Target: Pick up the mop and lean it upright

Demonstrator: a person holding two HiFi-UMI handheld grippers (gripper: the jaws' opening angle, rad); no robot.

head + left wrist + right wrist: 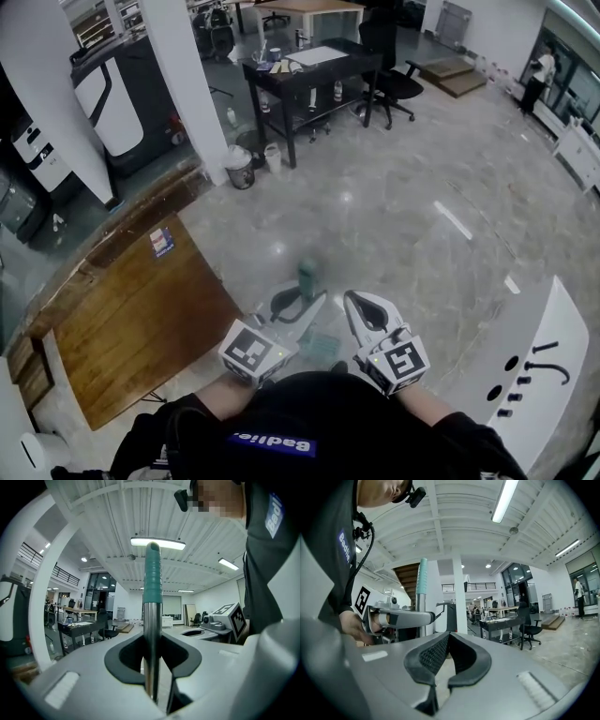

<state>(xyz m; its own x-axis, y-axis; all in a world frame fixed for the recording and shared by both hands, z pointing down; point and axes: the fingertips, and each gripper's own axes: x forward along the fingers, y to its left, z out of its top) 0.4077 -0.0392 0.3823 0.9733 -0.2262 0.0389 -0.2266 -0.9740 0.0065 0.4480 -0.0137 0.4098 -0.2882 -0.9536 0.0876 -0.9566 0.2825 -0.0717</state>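
Observation:
The mop's handle (152, 620), a metal pole with a teal grip at its top, stands upright between the jaws of my left gripper (153, 667), which is shut on it. From the head view I look down along the pole: its teal top (307, 278) sits just ahead of the left gripper (298, 314), and a teal patch, apparently the mop head (321, 345), lies on the floor below. My right gripper (361, 314) hovers close to the right of the pole, shut with nothing in it (440, 667). The right gripper view shows the handle (421, 588) at its left, apart from that gripper.
A wooden table (131, 319) stands at my left. Beyond are a white pillar (192, 84), a trash bin (240, 169), a black desk (309, 75) and an office chair (394, 84). A white panel with black hooks (534, 366) is at my right.

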